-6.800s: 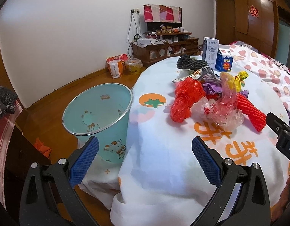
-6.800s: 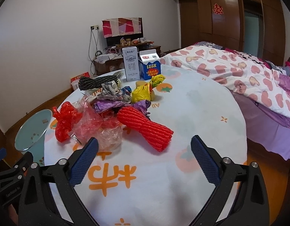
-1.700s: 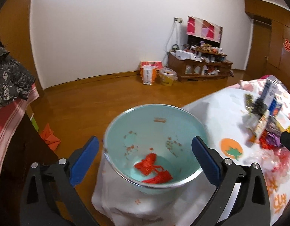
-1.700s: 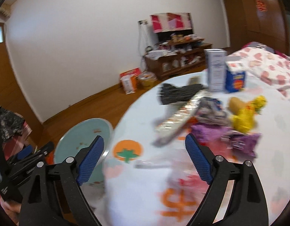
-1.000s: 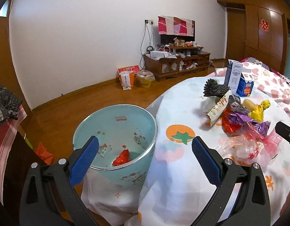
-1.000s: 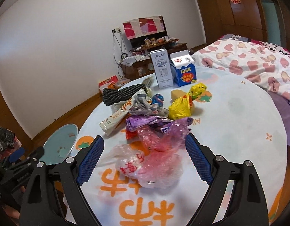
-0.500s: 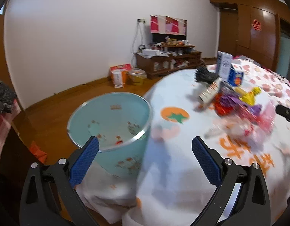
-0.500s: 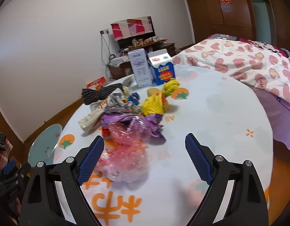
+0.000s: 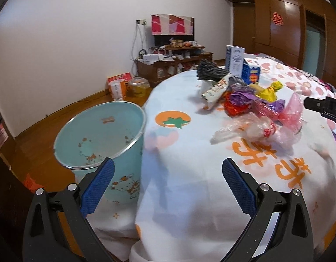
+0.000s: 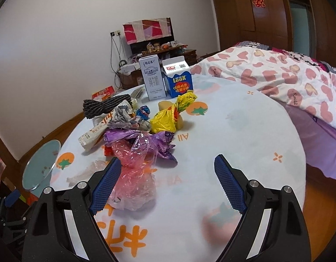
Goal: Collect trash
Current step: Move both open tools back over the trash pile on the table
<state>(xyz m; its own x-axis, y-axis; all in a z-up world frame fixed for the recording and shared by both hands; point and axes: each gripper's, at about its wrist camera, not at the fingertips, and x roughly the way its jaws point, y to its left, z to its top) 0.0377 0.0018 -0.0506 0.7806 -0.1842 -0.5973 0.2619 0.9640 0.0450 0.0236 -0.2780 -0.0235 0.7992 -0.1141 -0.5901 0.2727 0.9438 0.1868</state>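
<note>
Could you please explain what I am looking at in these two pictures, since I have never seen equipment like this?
There is no robot here. A person carries a hand-held gripper in each hand, and each has a wide-angle camera looking forward along its two blue-padded fingers. One picture comes from the left hand-held gripper, the other from the right hand-held gripper. Both stand open and hold nothing.

Both look at a round table under a white cloth printed with orange fruit. On it lies a heap of rubbish: a pink plastic bag, purple wrappers, a yellow bag, a long snack packet and a dark knitted bundle. Behind them stand a white milk carton and a blue carton.

Beside the table, on the floor, stands a pale blue bin, where the rubbish is meant to go.
</note>
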